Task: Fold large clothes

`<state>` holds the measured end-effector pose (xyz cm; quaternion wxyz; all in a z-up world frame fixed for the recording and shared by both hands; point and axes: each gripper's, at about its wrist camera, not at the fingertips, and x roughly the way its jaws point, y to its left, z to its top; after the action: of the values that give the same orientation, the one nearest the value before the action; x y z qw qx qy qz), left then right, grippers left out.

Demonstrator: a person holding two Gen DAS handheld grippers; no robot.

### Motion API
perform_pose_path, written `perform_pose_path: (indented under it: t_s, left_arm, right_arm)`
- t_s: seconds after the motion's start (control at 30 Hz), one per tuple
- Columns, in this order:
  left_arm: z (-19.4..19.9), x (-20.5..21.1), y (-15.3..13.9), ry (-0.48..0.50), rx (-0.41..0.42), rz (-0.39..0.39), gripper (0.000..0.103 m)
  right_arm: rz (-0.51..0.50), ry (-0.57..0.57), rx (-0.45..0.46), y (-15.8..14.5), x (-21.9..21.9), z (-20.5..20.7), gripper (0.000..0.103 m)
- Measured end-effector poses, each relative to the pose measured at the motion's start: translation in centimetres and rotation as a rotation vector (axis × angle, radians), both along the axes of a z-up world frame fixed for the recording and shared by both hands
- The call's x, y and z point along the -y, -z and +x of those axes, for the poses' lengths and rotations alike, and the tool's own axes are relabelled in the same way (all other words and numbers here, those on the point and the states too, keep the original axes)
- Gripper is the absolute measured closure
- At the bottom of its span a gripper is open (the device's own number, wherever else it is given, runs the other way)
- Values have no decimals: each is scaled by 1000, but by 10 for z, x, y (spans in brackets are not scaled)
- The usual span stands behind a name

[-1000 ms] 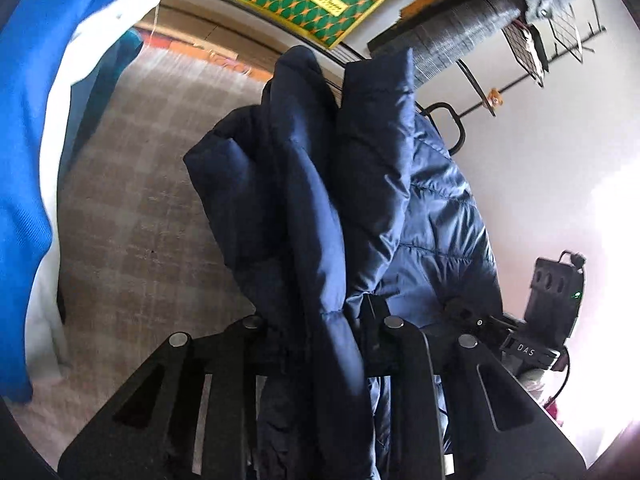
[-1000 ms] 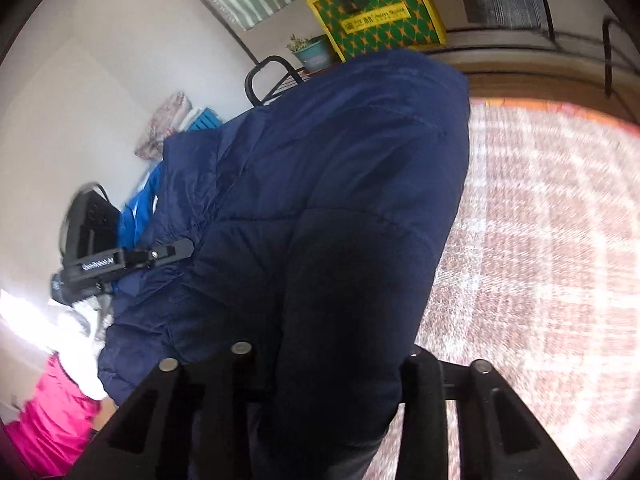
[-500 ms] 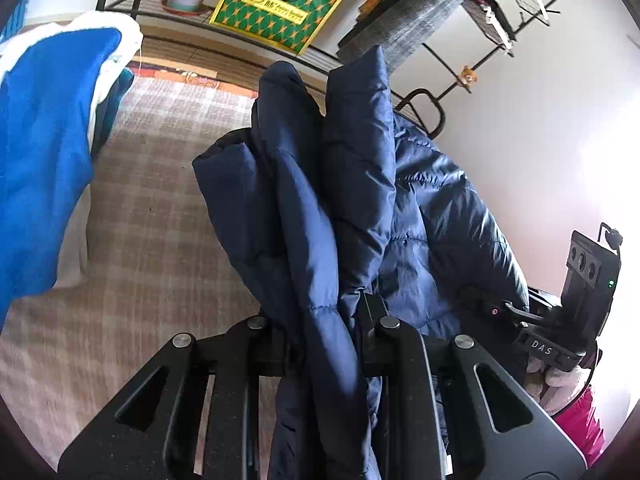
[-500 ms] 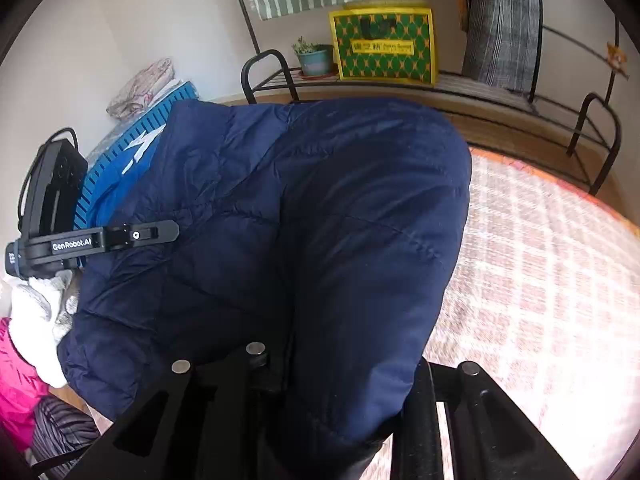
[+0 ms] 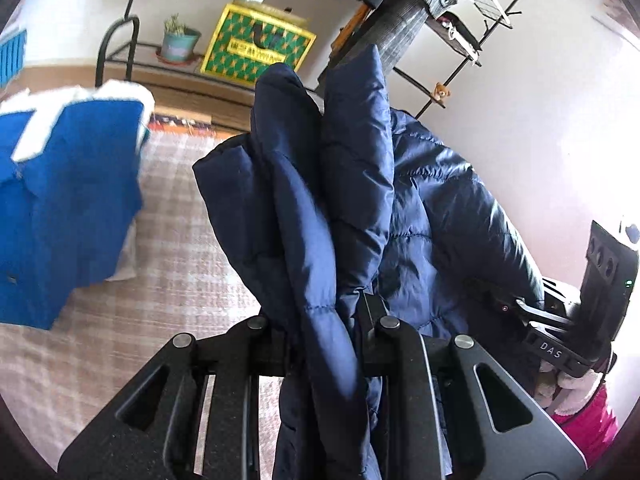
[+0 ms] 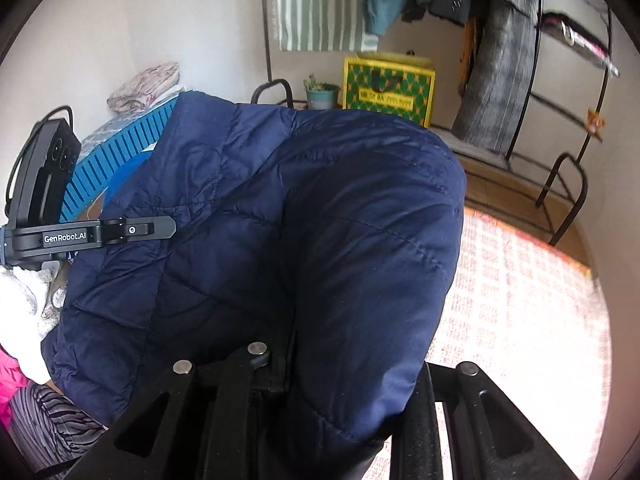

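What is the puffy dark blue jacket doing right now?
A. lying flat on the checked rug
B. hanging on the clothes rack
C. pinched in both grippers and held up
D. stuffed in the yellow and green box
C: the navy jacket is clamped by the left gripper and by the right gripper, up above the checked rug.

Left claw (image 5: pixel 324 320) clamped on navy jacket (image 5: pixel 360 184), right claw (image 6: pixel 344 364) likewise, both angled downward
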<state>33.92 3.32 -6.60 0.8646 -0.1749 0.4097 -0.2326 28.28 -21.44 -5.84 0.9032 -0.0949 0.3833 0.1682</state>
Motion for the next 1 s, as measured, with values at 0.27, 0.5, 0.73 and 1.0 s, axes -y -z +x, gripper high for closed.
perform_pose_path:
  t_s: [0.27,0.5,0.73,1.0]
  left_arm:
    - [-22,-27,-21,-27,51,8,84]
    - [-31,-62,-30,-63,76,16,84]
    - [-22,-119,-39,-121,84,35,84]
    - [-26,-164,-52,-189,123,99,84]
  right_arm:
    - [-36,-40,76,-24,-30,-13,81]
    - [-17,-86,94,-32,-63,-6,82]
    - [12,-139,110,-39,-116,19,82]
    - [40,-194,127,-42,-171,37,82]
